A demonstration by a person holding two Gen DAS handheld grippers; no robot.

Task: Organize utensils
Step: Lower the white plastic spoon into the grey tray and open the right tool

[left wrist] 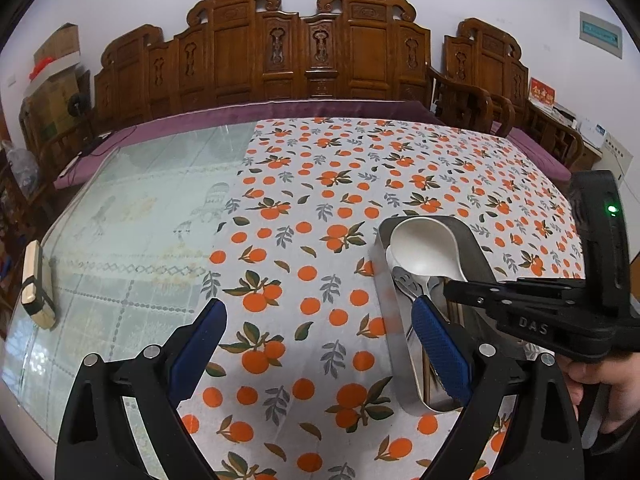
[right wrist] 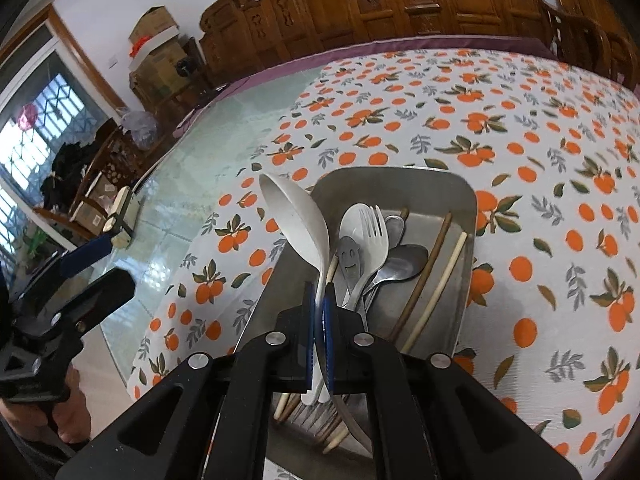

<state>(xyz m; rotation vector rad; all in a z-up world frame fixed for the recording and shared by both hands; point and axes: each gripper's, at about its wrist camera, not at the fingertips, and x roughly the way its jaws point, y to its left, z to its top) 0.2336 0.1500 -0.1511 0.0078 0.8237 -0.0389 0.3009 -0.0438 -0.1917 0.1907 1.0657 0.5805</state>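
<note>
White ladle (right wrist: 294, 220); silver tray (right wrist: 460, 196); orange-fruit-print white tablecloth (left wrist: 320, 184); blue pads (left wrist: 200, 344).

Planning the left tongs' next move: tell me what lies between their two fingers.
Only bare orange-print cloth lies between the left tongs' fingers, as the left wrist view shows. The tray sits at the right finger.

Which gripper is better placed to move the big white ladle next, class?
Right. The right gripper is already shut on the white ladle handle above the metal tray; the left gripper is open, holding nothing.
</note>
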